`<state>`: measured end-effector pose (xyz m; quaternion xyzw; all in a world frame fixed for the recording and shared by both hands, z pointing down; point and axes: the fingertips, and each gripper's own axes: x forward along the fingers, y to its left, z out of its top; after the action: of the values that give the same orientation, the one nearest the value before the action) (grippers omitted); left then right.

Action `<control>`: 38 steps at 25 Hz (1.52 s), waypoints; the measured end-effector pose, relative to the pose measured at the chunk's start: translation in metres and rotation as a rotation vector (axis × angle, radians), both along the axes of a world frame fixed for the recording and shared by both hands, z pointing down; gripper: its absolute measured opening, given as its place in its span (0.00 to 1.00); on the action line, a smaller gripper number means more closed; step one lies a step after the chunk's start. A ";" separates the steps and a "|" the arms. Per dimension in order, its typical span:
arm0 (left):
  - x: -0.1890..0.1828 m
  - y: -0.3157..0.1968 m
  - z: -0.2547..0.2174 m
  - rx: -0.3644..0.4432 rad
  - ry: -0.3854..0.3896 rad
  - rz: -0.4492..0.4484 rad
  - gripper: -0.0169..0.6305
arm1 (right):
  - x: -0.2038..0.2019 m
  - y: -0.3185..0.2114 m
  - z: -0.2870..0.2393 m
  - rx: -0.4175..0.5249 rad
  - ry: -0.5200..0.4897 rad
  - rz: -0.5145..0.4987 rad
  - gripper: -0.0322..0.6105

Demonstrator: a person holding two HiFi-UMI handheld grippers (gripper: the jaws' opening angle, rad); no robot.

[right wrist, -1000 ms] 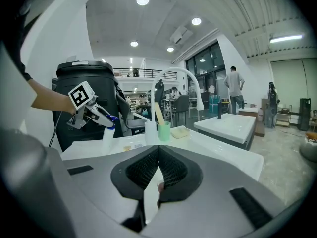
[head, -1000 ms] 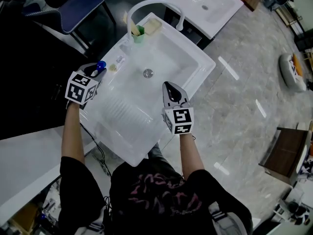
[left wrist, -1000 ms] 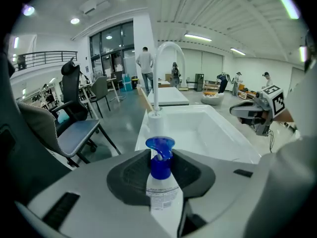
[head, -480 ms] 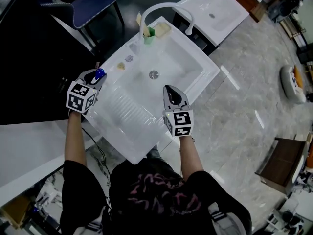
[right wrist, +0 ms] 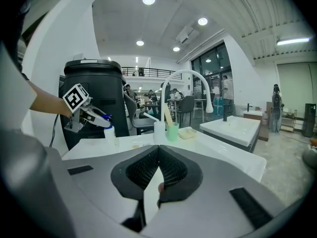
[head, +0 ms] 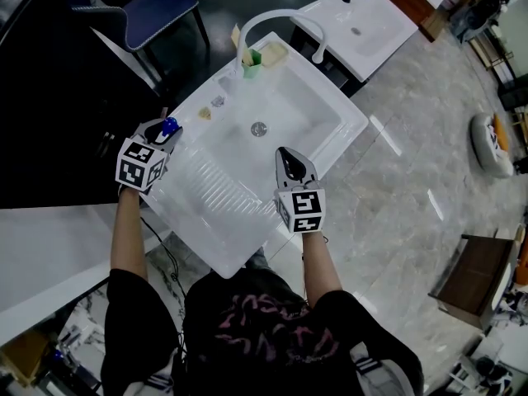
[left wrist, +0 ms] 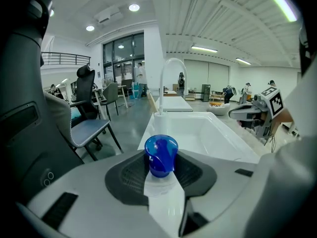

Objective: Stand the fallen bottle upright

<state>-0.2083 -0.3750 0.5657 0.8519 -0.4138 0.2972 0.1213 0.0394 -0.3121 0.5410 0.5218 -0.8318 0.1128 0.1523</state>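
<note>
Upright bottle (left wrist: 161, 157) at left edge of surface, beside sink (head: 305, 106). My left fingers (left wrist: 126, 175) just been opening, bottle between, pads look touching it. My right fingers (right wrist: 143, 170) closed, empty. Worry: I pull away crooked, bump blue cap, bottle tips into sink.

In the head view the left gripper (head: 164, 129), whose fingers have just been opening with the bottle (head: 170, 124) between them, hides all of the bottle except its blue cap. The two small things (head: 217, 101) on the rim of the sink (head: 214, 198) are too small to tell.
</note>
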 end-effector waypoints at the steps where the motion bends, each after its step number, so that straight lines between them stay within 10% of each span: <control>1: 0.000 0.000 0.001 -0.004 0.005 -0.003 0.27 | 0.000 0.000 0.000 0.000 0.001 0.000 0.07; 20: -0.019 0.058 -0.032 0.091 0.117 -0.210 0.36 | -0.007 0.022 -0.029 0.047 -0.016 -0.035 0.07; 38: 0.001 0.156 -0.114 0.302 0.217 -0.404 0.08 | -0.016 0.067 -0.072 0.121 -0.023 -0.117 0.07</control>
<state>-0.2069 -0.2191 0.4518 0.7873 -0.5996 0.1087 0.0935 0.0239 -0.2450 0.4694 0.4794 -0.8678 0.0591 0.1169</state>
